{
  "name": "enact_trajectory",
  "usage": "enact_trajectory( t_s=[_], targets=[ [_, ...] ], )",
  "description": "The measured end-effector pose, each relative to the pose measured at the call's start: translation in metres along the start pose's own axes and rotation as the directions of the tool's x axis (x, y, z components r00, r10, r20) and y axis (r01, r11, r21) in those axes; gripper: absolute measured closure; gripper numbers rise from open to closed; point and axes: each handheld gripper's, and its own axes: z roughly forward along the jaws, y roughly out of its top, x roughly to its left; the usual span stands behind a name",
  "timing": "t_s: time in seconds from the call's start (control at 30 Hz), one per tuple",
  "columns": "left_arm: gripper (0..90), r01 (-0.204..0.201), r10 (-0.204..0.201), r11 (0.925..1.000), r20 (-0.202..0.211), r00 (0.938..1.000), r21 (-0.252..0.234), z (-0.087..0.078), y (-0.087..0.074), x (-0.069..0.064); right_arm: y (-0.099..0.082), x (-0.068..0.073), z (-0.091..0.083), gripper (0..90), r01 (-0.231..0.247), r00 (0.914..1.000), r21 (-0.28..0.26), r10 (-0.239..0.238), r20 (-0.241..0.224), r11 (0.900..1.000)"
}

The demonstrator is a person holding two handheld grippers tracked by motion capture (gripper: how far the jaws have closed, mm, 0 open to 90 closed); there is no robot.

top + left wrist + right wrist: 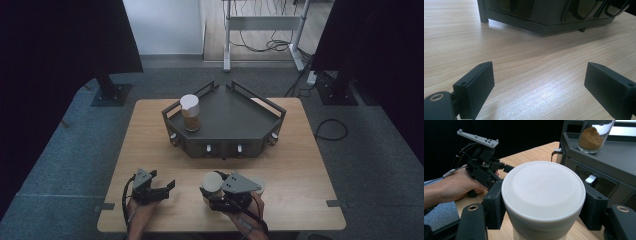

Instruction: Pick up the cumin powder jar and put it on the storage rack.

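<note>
High view: right gripper (212, 192) near the front edge of the table (150, 145), right of centre, borne by a hand (246, 220) coming in from the bottom edge, grey plate on top, jaws aimed to the left. Clamped on a jar (212, 183) with a white lid, jar just left of the gripper body, near the tray's front face. A second white lid (258, 183) lying just right of the gripper, on the wood.

Right gripper view: jaws pressed on either side of the jar (543, 195), just under the lid rim. Jar upright, long axis vertical, lid facing up toward the camera, faint raised lettering on top. Base hidden, so contact with the table impossible to tell.

High view again: left gripper (165, 187) at the front left, held low in the left hand (137, 212), pointing right and slightly away from the person. Left gripper view: jaws standing wide apart over bare wood, nothing between them, tray base ahead.

Dark tray (235, 125) on the far half of the table, angular, with railings and knobs along the front. Another jar (190, 113) standing upright on its left part, white lid, brown powder inside, well apart from the gripped one.
</note>
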Motion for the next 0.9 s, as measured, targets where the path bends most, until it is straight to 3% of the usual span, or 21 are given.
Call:
enact_trajectory(
  t_s=[0.9],
  targets=[
    [8.5, -0.027, 0.027, 0.9992, -0.012, 0.9996, 0.028, 0.0, 0.004, -0.003, 0.024, -0.021, 0.001, 32.9, 0.021, 0.9997, -0.016, -0.02, 0.016, 0.9997]
  ],
)
